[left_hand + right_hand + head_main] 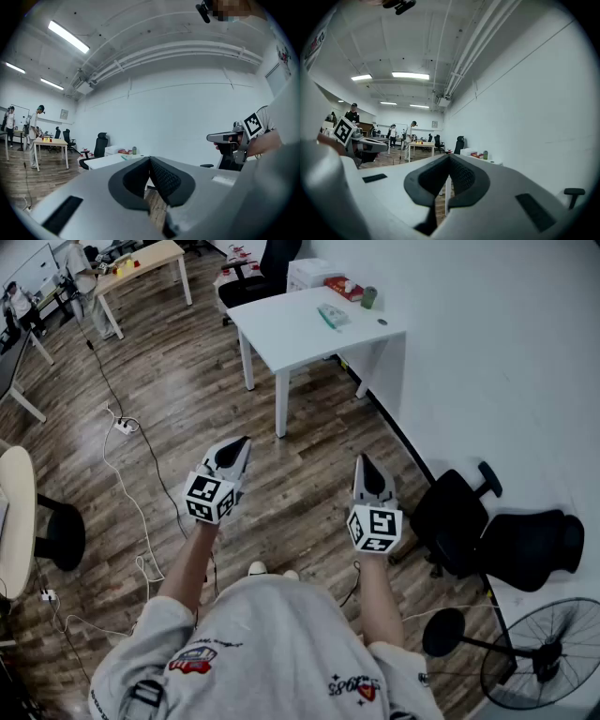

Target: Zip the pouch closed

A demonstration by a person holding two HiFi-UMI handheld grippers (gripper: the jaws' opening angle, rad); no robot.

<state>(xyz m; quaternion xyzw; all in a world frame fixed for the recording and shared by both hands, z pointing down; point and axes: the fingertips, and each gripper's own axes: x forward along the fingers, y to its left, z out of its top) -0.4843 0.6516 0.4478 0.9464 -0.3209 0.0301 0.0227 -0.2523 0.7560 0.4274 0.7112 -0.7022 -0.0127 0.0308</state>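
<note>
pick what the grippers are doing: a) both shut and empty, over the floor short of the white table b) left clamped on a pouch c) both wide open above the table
a: left gripper and right gripper each show jaws together with nothing between, held over the wood floor before the white table.

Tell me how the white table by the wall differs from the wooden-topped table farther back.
The white table is white all over; the wooden-topped table has a pale wood top on light legs. The white table stands beside the wall; the wooden-topped table stands out in the room. The white table carries a red box and a green cup; the wooden-topped table carries small yellow and red things. Both stand on the wood floor.
</note>
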